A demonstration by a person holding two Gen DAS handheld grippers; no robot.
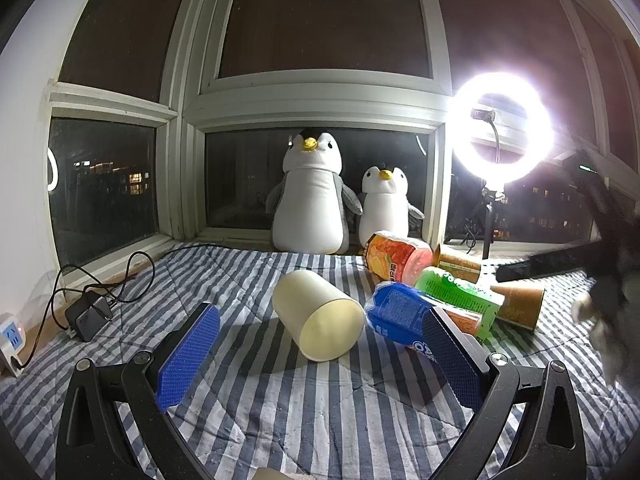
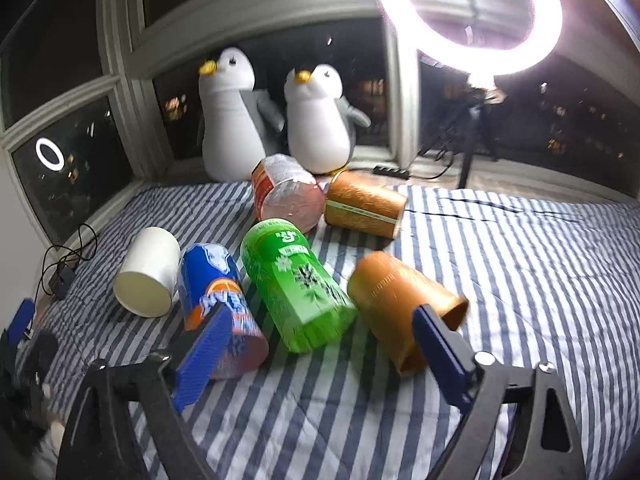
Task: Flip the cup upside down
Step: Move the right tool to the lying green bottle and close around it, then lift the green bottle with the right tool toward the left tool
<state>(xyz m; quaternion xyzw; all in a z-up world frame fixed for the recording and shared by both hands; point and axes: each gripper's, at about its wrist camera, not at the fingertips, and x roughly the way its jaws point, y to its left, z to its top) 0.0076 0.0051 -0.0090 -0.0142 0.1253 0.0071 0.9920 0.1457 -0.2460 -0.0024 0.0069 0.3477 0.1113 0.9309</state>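
Note:
A cream cup (image 1: 320, 314) lies on its side on the striped cloth (image 1: 304, 412), its wider end towards the left wrist camera. My left gripper (image 1: 322, 314) is open, its blue pads (image 1: 188, 356) on either side of the cup's near end and not touching it. The cream cup (image 2: 146, 274) also shows at the left of the right wrist view. My right gripper (image 2: 320, 312) is open, low over the cloth, just short of a green cup (image 2: 296, 284), a blue cup (image 2: 216, 292) and an orange cup (image 2: 400, 300), all lying on their sides.
A red-and-pink cup (image 2: 286, 190) and a gold cup (image 2: 362, 204) lie further back. Two plush penguins (image 1: 310, 196) stand against the window. A lit ring light on a stand (image 1: 502, 128) is at the back right. A charger and cables (image 1: 86, 314) lie at the left.

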